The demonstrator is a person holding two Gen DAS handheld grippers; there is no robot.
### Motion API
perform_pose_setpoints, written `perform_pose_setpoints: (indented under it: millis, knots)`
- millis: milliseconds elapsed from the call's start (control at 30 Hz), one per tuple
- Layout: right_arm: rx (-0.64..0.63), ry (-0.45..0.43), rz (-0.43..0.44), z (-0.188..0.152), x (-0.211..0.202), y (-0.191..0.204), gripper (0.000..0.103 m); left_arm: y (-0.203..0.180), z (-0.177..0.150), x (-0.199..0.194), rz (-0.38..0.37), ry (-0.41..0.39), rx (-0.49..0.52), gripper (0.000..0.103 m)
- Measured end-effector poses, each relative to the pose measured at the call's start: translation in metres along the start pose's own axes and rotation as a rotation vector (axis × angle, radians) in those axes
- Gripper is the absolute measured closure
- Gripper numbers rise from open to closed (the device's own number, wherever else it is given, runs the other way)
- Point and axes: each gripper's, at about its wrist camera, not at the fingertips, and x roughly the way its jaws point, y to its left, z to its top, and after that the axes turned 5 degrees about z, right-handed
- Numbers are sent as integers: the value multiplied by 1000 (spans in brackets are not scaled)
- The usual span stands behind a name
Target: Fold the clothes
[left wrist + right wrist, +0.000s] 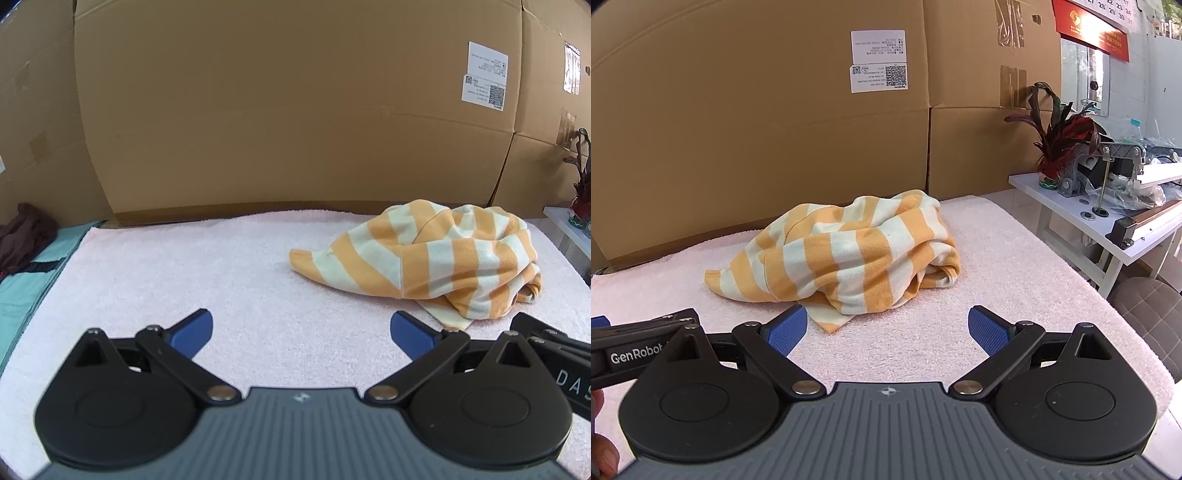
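Striped orange-and-white garment [846, 254] lies crumpled in a heap on the pink towel [184, 280] covering our counter, near the cardboard boxes [277, 110], while our left claw [301, 332] and right claw [888, 328] hover before it, both wide apart and empty, presumably ready to grasp.

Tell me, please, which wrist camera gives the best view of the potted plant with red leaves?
The right wrist view: the potted plant shows nearly whole, pot and leaves, on the white side table. The left wrist view catches only a sliver of it at the right edge.
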Motion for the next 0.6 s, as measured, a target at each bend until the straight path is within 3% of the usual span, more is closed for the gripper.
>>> perform_pose_setpoints:
  millis: [600]
  knots:
    - [6,10,5,-3,3,0,7,1,-2,1,5,-12,3,1]
